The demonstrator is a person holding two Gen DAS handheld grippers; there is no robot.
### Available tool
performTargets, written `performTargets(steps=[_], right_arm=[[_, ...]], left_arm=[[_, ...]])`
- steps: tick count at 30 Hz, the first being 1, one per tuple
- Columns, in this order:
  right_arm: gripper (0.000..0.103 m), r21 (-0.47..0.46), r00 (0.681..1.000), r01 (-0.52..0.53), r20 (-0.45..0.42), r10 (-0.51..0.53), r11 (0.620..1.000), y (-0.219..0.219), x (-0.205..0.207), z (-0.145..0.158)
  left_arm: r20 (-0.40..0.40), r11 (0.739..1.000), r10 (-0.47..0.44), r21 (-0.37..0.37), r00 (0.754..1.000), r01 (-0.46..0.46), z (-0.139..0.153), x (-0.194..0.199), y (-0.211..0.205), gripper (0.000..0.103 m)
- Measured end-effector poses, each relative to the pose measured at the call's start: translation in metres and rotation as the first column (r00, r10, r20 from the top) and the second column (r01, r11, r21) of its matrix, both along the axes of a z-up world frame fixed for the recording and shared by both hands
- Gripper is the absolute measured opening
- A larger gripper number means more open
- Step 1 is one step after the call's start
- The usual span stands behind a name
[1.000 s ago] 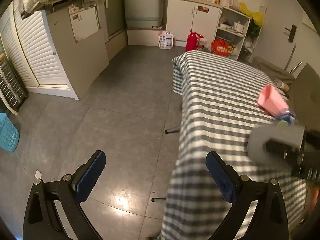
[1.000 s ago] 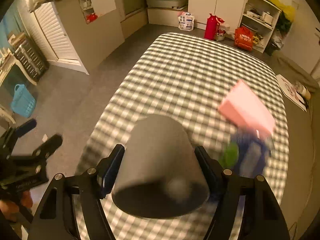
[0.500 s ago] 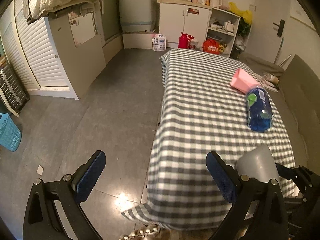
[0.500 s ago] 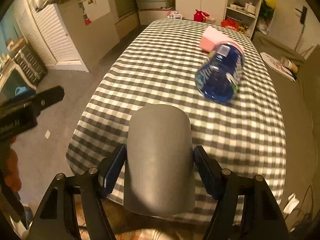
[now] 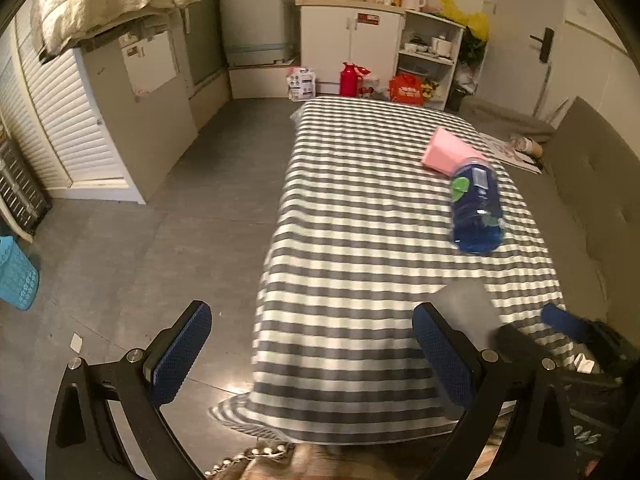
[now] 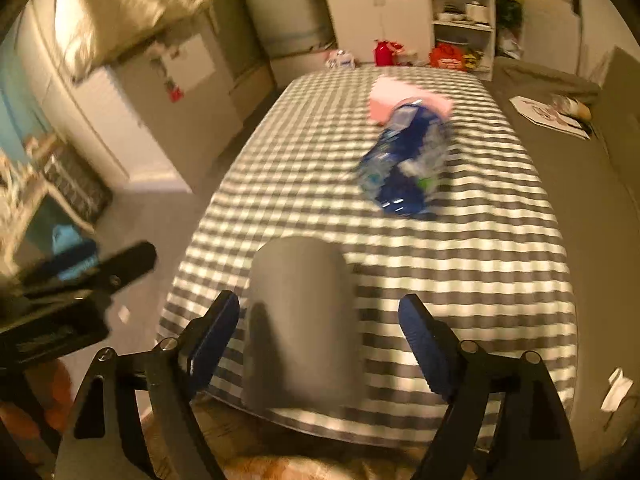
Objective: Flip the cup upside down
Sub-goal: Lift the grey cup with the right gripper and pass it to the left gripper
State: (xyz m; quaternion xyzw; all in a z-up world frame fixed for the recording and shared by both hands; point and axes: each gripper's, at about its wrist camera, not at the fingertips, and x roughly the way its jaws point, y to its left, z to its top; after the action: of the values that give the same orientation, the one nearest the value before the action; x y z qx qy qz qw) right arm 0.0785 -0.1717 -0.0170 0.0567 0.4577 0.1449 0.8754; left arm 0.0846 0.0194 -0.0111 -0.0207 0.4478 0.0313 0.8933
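A grey cup (image 6: 302,320) stands upside down, closed base up, at the near edge of the checked table (image 6: 460,280). My right gripper (image 6: 320,344) is open, its blue fingers on either side of the cup with gaps showing. In the left wrist view the cup (image 5: 466,300) is a grey blur at the table's near right corner, with the right gripper behind it. My left gripper (image 5: 312,352) is open and empty, held over the floor and the table's near left corner.
A blue bottle (image 5: 476,208) lies on its side mid-table, with a pink box (image 5: 446,154) behind it. White cabinets (image 5: 352,48), a shelf and a red flask (image 5: 348,79) stand at the far wall. A turquoise basket (image 5: 16,276) sits on the floor left.
My right gripper has opened and let go of the cup, which now rests upside down on the table. Both views have shifted slightly; the left gripper stays open.
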Motion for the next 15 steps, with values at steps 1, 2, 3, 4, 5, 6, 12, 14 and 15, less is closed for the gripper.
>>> performTargets(steps=[1, 2, 3, 4, 5, 6, 12, 14, 15], right_arm=[[0.084, -0.017, 1.0, 0.008, 0.004, -0.008, 1.0, -0.007, -0.001, 0.003], [0.084, -0.049, 1.0, 0.023, 0.002, -0.023, 0.999, -0.015, -0.003, 0.007], [0.084, -0.075, 0.999, 0.035, 0.004, -0.035, 0.997, -0.024, -0.004, 0.009], [0.084, -0.088, 0.999, 0.044, 0.004, -0.044, 0.995, -0.031, -0.006, 0.01], [0.084, -0.103, 0.998, 0.065, 0.002, -0.065, 0.993, -0.042, -0.008, 0.011], [0.084, -0.11, 0.997, 0.076, 0.001, -0.077, 0.991, -0.048, -0.009, 0.012], [0.084, -0.14, 0.993, 0.12, -0.006, -0.122, 0.983, -0.086, -0.019, 0.003], [0.084, -0.127, 0.99, 0.137, -0.012, -0.14, 0.982, -0.094, -0.02, 0.001], [0.084, -0.119, 0.989, 0.144, -0.015, -0.147, 0.982, -0.098, -0.02, -0.002]], left_arm=[[-0.004, 1.0, -0.012, 0.002, 1.0, 0.012, 0.001, 0.001, -0.007, 0.103], [-0.009, 1.0, -0.025, 0.006, 1.0, 0.025, 0.002, 0.003, -0.015, 0.103], [-0.019, 0.999, -0.036, 0.011, 0.999, 0.037, 0.002, 0.005, -0.024, 0.103], [-0.031, 0.999, -0.046, 0.013, 0.998, 0.046, 0.001, 0.007, -0.032, 0.103], [-0.052, 0.998, -0.062, 0.01, 0.997, 0.062, -0.002, 0.009, -0.043, 0.103], [-0.066, 0.997, -0.075, 0.001, 0.995, 0.075, -0.004, 0.011, -0.05, 0.103], [-0.165, 0.994, -0.096, -0.059, 0.982, 0.087, -0.031, 0.027, -0.08, 0.103], [-0.179, 0.993, -0.105, -0.067, 0.978, 0.094, -0.036, 0.031, -0.085, 0.103], [-0.19, 0.993, -0.107, -0.073, 0.976, 0.094, -0.039, 0.034, -0.087, 0.103]])
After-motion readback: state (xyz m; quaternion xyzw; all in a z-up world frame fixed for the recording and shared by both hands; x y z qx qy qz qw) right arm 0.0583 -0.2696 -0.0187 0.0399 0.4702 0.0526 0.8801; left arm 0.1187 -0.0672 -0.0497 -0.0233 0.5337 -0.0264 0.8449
